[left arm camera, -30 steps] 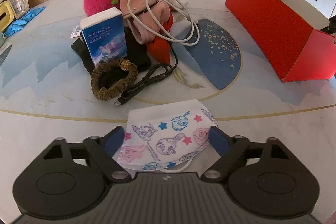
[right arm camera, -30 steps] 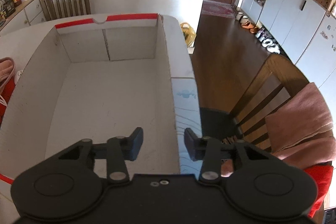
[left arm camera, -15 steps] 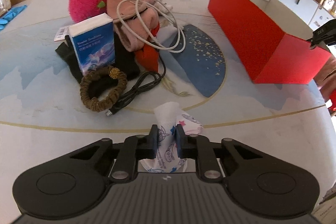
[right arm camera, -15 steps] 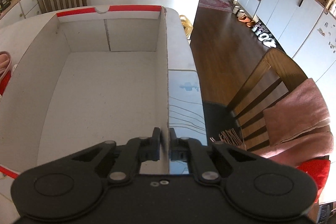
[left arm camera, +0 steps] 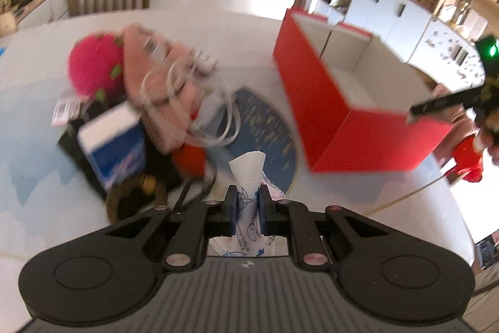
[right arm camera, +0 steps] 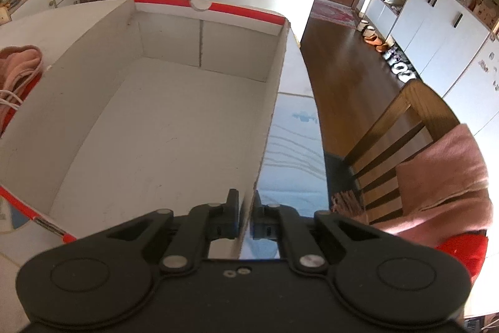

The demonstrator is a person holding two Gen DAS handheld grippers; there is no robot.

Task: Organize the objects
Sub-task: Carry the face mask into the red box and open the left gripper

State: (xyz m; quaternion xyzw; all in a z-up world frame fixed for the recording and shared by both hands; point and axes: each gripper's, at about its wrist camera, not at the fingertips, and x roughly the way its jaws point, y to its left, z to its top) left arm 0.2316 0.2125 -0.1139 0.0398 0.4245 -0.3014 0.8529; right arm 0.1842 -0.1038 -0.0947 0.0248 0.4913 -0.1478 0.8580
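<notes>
The mask (left arm camera: 248,192) is clamped between the pads of the left gripper (left arm camera: 246,209). It is gathered into a narrow bunch: a folded white peak stands above the pads, and the printed part hangs below them, clear of the table (left arm camera: 37,152) as far as can be judged. The jaws are nearly closed, with only the fabric between them.

The mask is judged to be light, soft and limp. No stiffness is to be expected, so it will drape and swing when carried. A grip on the bunched middle, as now, is judged secure. A grip on one edge or on an ear loop would let the rest trail and catch on the pile.

The right gripper (right arm camera: 246,213) is closed on the right-hand wall of the box (right arm camera: 156,127). One pad lies inside the wall and one outside, close to the near right corner. The box stands at the right edge of the table and is empty inside. Its cardboard wall is thin and stiff enough to be held steady, though it is judged to bend under a hard pull.

In the left view, the box lies ahead and to the right of the mask. The pile of remaining things (left arm camera: 162,89) lies ahead and to the left, toward the middle of the table.
</notes>
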